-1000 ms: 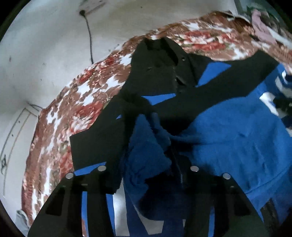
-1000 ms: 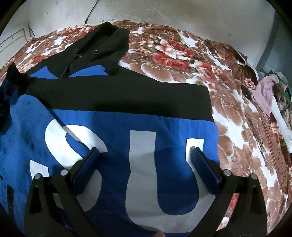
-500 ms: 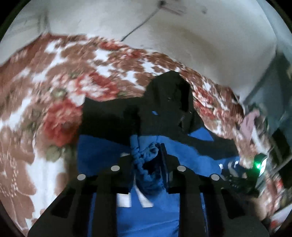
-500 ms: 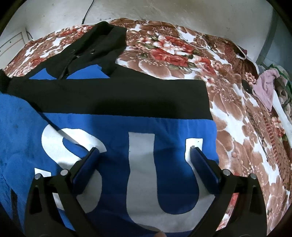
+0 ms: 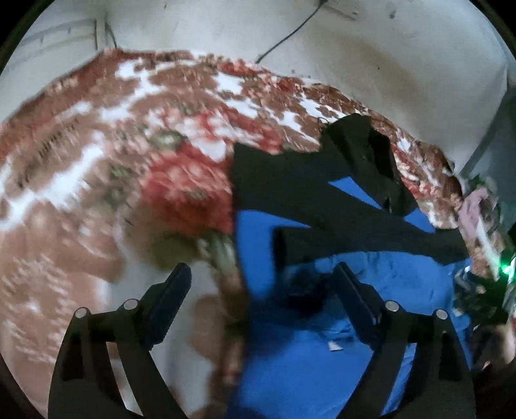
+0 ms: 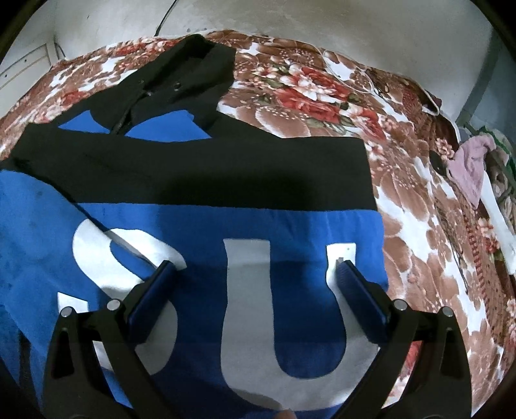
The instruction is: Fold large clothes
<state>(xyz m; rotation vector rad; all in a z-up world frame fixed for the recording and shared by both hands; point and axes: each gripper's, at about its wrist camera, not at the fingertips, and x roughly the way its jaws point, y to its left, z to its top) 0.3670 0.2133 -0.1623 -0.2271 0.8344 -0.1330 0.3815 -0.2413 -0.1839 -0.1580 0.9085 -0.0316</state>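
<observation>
Blue and black fleece covers most of the bed: a large hooded jacket point(image 6: 206, 225) lies spread on a floral blanket point(image 6: 322, 93) in brown, red and white. Its black hood point(image 6: 190, 74) points toward the pale wall point(image 6: 290, 19), a broad black band crosses the chest, and big white letters point(image 6: 245, 306), an S and a U, show on the blue panel below. The right gripper point(image 6: 254, 274) hangs just over those letters with its jaws wide apart and nothing between them; the cloth under it lies flat. From the left side the view is blurred. The left gripper point(image 5: 261, 280) sits over the jacket's edge, one finger above the blanket and the other above the blue cloth, and its jaws are opening with no fabric pinched between the pads. Just ahead of it a black sleeve point(image 5: 354, 241) lies folded across the blue body of the jacket, its cuff end toward the left edge. A dark cable point(image 5: 290, 35) runs down the wall behind the bed. On the far right side of the bed a pink cloth point(image 6: 471, 164) lies in a heap, well apart from the jacket.
</observation>
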